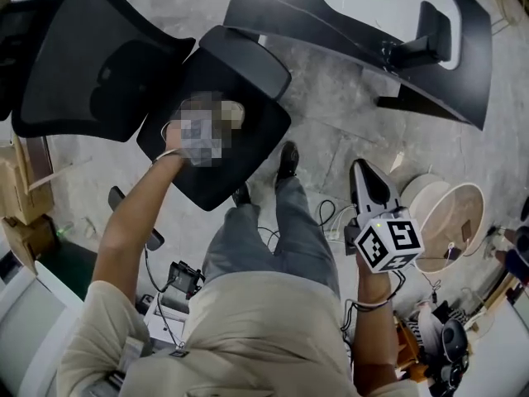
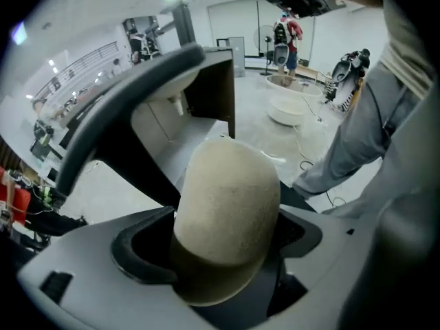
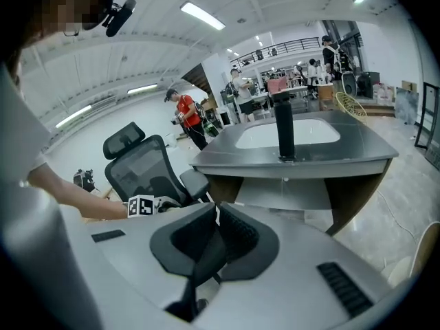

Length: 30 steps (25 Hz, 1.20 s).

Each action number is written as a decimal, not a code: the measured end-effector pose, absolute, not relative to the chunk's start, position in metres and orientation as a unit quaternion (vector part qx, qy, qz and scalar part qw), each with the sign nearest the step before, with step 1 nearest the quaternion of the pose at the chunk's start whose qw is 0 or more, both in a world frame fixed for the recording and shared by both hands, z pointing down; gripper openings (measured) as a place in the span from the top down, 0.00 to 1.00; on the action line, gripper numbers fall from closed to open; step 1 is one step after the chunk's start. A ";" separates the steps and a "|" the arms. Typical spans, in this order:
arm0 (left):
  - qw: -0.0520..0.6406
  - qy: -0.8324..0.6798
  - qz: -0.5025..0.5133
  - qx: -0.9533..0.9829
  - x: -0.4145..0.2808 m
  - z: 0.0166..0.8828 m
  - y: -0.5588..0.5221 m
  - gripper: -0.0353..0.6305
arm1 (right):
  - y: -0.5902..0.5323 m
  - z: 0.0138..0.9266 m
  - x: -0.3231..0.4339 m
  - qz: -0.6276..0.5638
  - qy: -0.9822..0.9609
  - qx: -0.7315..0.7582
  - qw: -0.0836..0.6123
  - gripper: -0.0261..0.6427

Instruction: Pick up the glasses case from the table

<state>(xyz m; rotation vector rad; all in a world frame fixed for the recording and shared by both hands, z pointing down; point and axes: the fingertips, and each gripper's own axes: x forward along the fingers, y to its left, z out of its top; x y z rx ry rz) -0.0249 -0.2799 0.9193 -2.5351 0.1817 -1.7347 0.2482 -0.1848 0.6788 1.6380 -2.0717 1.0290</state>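
The beige glasses case (image 2: 227, 212) fills the left gripper view, clamped between the jaws of my left gripper (image 2: 227, 253), which is shut on it. In the head view the case (image 1: 234, 112) shows over the black chair seat (image 1: 248, 81), and a mosaic patch partly covers the left gripper (image 1: 216, 121). My right gripper (image 1: 368, 182) is held low at the right beside the person's leg, away from the case. Its black jaws are pressed together with nothing between them (image 3: 214, 215).
A dark grey desk (image 1: 364, 31) with a white inset and a black post stands ahead. A black office chair (image 1: 91, 64) is at the left. Round white tubs (image 1: 450, 217), cables and gear lie on the floor at the right. Other people stand in the distance.
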 end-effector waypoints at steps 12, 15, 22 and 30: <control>-0.018 0.187 -0.451 -0.873 -0.034 0.786 -0.284 0.28 | -0.208 0.603 0.217 0.314 -0.752 0.566 0.122 0.92; -0.028 0.215 -0.416 -0.883 -0.041 0.741 -0.275 0.28 | -0.203 0.580 0.202 0.311 -0.757 0.563 0.117 0.92; -0.036 0.292 -0.324 -0.899 -0.058 0.641 -0.285 0.28 | -0.220 0.538 0.176 0.283 -0.780 0.549 0.105 0.92; -0.033 0.345 -0.240 -0.907 -0.097 0.534 -0.278 0.28 | -0.223 0.486 0.145 0.254 -0.798 0.540 0.087 0.92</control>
